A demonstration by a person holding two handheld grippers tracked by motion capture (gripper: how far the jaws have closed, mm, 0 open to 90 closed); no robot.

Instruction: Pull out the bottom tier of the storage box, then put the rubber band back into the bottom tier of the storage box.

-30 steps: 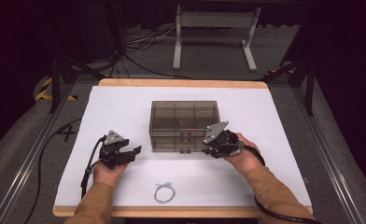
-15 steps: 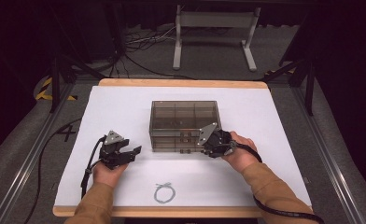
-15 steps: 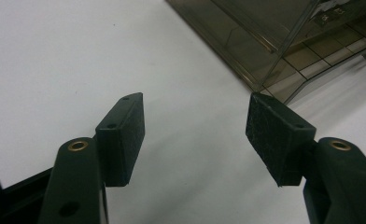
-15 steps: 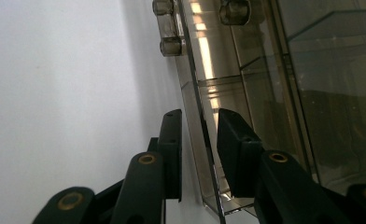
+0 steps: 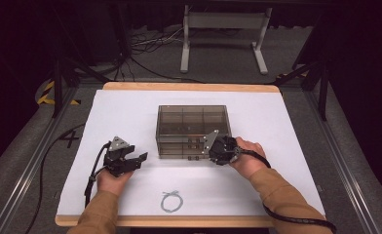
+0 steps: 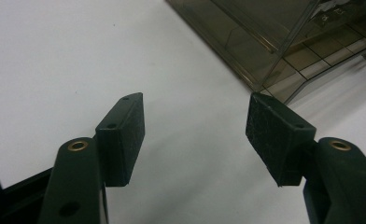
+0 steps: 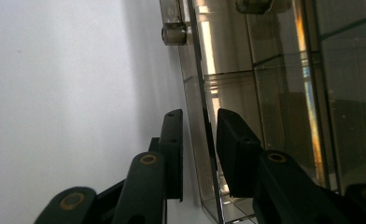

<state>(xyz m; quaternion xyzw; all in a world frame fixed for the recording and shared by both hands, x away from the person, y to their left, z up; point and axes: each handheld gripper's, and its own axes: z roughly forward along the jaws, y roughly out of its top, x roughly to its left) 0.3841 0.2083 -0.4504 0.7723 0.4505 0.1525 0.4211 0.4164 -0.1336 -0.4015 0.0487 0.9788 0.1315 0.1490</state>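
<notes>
While the smoky clear box (image 5: 193,129) lies widthwise mid-desk, its thin wall is straddled by the right gripper (image 7: 197,140), fingers not visibly touching; left gripper (image 6: 195,135) fingers gape.

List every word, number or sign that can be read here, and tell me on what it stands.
"4": a dark mark that reads like this digit, on the grey floor.
Small label on the smoky clear box: too blurred to read.
Yellow and black stripes on the floor: a warning pattern, no words.
</notes>
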